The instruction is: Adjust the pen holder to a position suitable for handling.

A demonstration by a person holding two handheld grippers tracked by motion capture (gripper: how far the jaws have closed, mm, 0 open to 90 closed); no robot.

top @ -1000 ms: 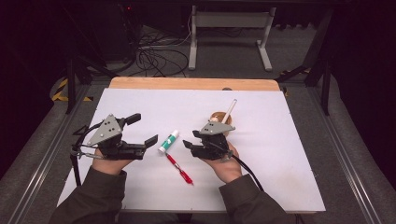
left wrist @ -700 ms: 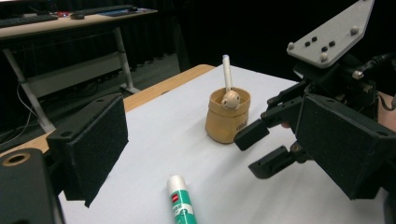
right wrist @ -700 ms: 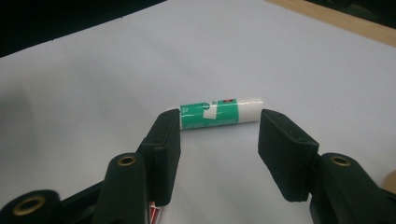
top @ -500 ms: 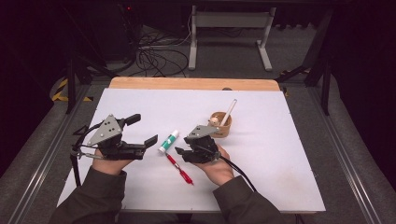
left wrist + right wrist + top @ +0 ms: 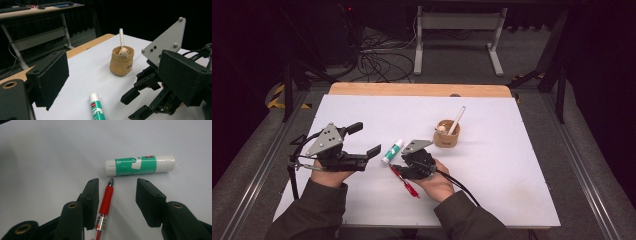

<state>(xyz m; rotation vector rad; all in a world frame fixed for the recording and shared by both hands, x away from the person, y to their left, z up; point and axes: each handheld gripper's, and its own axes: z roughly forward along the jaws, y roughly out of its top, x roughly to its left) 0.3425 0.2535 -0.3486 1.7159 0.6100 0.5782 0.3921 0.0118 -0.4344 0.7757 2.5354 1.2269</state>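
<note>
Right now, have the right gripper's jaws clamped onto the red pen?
No: the red pen lies on the white table between the right gripper's jaws, beside one, clear of the other.

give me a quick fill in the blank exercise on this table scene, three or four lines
1. The right gripper has its fingers on either side of the ____ pen lying on the table.
2. The glue stick has a white and ____ label.
3. A white stick stands in the ____ cup.
4. The left gripper holds ____ between its fingers.

Missing words: red; green; wooden; nothing
</note>
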